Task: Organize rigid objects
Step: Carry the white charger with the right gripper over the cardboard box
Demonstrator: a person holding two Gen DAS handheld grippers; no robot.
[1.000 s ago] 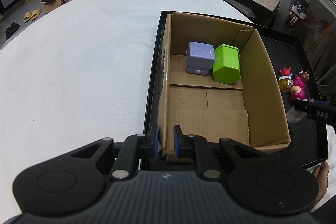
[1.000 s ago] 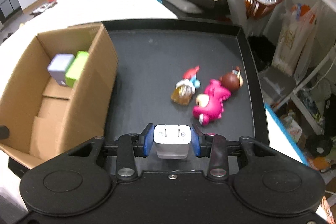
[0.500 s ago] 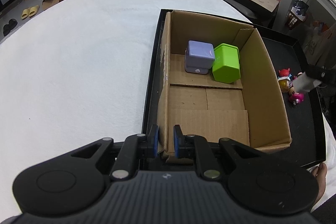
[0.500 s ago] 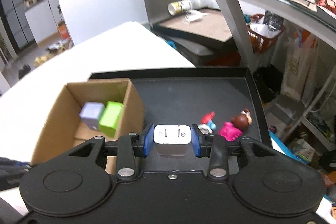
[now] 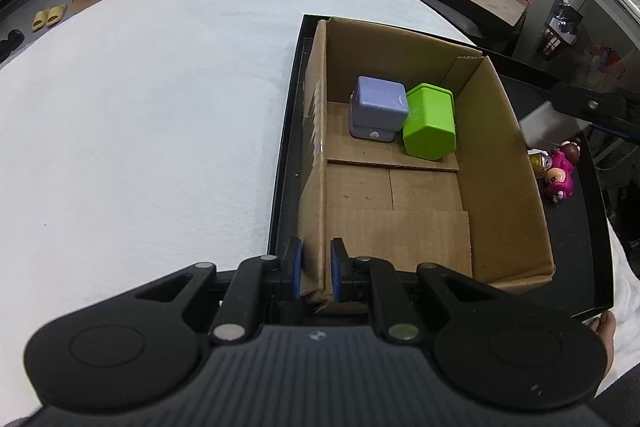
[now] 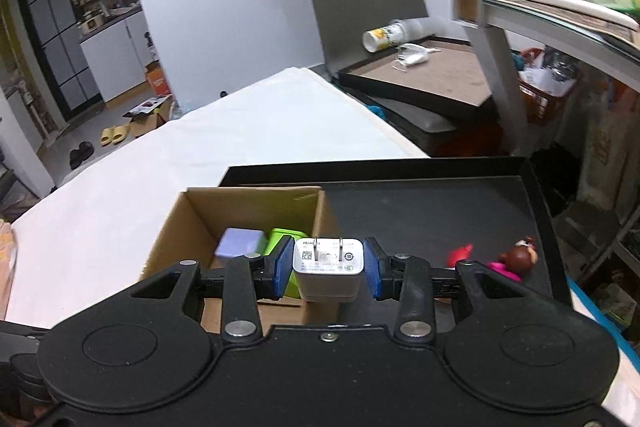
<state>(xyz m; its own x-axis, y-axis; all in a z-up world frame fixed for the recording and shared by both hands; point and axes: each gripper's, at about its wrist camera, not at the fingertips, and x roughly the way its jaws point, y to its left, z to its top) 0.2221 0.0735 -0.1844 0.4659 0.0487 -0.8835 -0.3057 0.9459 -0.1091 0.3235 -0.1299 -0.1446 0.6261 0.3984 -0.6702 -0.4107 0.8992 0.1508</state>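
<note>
In the left wrist view, the left claw (image 5: 316, 269) is closed on the near wall of the box (image 5: 504, 163) and holds it in place. The box sits in a black tray (image 5: 588, 247) on the white tabletop (image 5: 140, 107). A purple cube (image 5: 378, 111) and a green cube (image 5: 430, 127) touch each other at the far end of the box. The near half of the floor is bare. The right claw (image 5: 560, 103) comes in from the right, above the box's right wall, with the white charger (image 5: 538, 125) in it. Small toys (image 5: 558, 173) lie in the tray past that wall.

In the right wrist view, the right claw (image 6: 328, 269) grips the charger (image 6: 328, 267) by its sides, prongs pointing forward. The box (image 6: 192, 223) lies ahead and to the left, lower down. Its right wall seems to stand between the charger and the floor, so the charger should probably go left over that wall, then down. The toys (image 6: 516, 259) are off to the right.
</note>
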